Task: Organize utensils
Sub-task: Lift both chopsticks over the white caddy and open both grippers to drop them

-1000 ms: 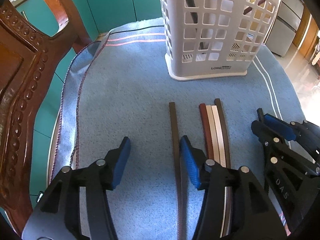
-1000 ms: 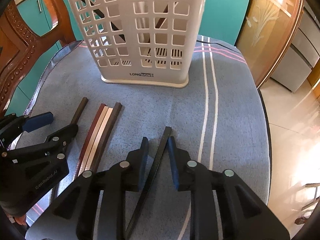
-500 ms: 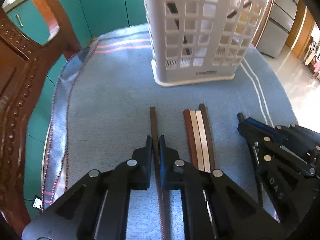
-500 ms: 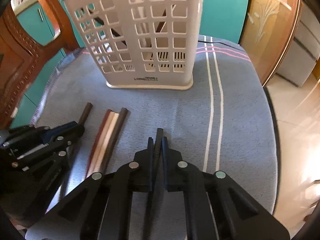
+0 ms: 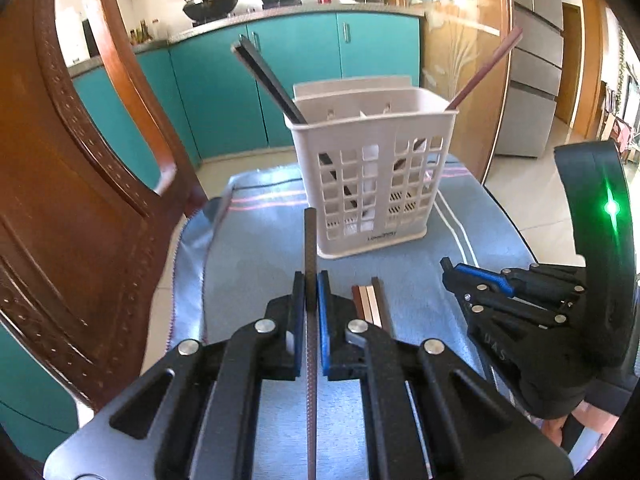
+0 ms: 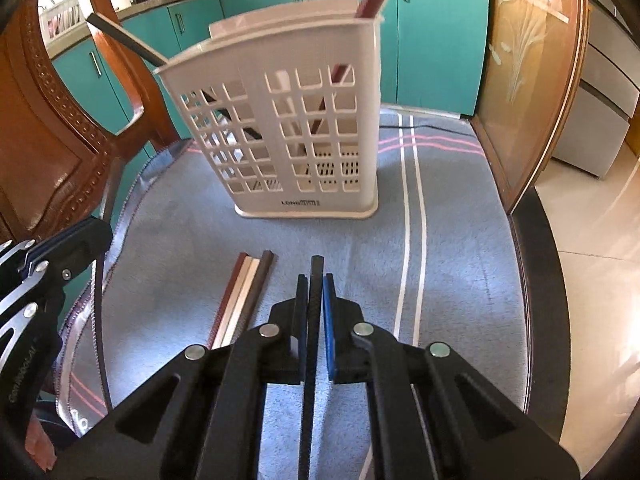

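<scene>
A white slotted utensil basket [image 5: 372, 184] [image 6: 288, 136] stands on the blue cloth [image 5: 256, 248] [image 6: 460, 240]. It holds a black stick [image 5: 268, 80] leaning left and a reddish stick [image 5: 488, 68] leaning right. My left gripper [image 5: 311, 292] is shut on a dark brown stick [image 5: 310, 240], lifted above the cloth and pointing at the basket. My right gripper [image 6: 316, 292] is shut on a black stick [image 6: 316, 272], also lifted. Three sticks [image 5: 370, 304] [image 6: 244, 292], red-brown, pale and dark brown, lie side by side on the cloth between the grippers.
A carved wooden chair back [image 5: 60, 200] [image 6: 52, 140] stands close on the left. Teal cabinets [image 5: 224, 92] and a counter with pots are behind. The table edge [image 6: 536, 280] drops to the tiled floor on the right.
Both grippers closed on their sticks and lifted them off the cloth. Both views have tilted up, so the basket's top and the kitchen behind now show.
</scene>
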`<state>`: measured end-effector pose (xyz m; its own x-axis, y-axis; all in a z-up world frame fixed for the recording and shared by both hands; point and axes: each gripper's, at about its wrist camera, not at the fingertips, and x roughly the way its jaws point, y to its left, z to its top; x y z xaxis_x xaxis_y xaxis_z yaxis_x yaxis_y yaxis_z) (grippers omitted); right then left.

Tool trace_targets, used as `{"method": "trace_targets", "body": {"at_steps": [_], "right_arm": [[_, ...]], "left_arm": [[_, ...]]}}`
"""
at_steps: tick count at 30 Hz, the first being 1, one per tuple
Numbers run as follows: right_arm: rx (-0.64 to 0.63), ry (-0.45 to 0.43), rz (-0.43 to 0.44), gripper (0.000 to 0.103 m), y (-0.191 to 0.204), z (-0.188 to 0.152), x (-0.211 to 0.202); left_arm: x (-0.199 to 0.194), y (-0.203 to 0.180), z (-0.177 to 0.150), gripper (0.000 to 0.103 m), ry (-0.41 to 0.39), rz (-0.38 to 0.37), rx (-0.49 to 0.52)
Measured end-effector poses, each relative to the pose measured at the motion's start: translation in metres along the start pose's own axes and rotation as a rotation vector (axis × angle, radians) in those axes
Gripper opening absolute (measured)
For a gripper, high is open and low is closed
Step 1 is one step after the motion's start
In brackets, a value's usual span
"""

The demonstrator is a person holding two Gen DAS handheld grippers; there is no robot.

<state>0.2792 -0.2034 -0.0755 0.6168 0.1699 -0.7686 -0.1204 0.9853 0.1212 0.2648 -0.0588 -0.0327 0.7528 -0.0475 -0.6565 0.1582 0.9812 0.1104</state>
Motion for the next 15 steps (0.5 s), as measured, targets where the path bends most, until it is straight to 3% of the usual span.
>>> {"method": "trace_targets", "body": {"at_steps": [8,15], "right_arm": [[-0.001,-0.056,0.015,0.007,0.005,0.004,-0.021],[0.028,-0.154,0.146,0.007,0.001,0.016,-0.085]], "left_arm": [[-0.018,0.003,0.001,0.007,-0.03,-0.017,-0.018],[-0.07,0.02,0.013,0.007,-0.132,-0.159,-0.107]]}}
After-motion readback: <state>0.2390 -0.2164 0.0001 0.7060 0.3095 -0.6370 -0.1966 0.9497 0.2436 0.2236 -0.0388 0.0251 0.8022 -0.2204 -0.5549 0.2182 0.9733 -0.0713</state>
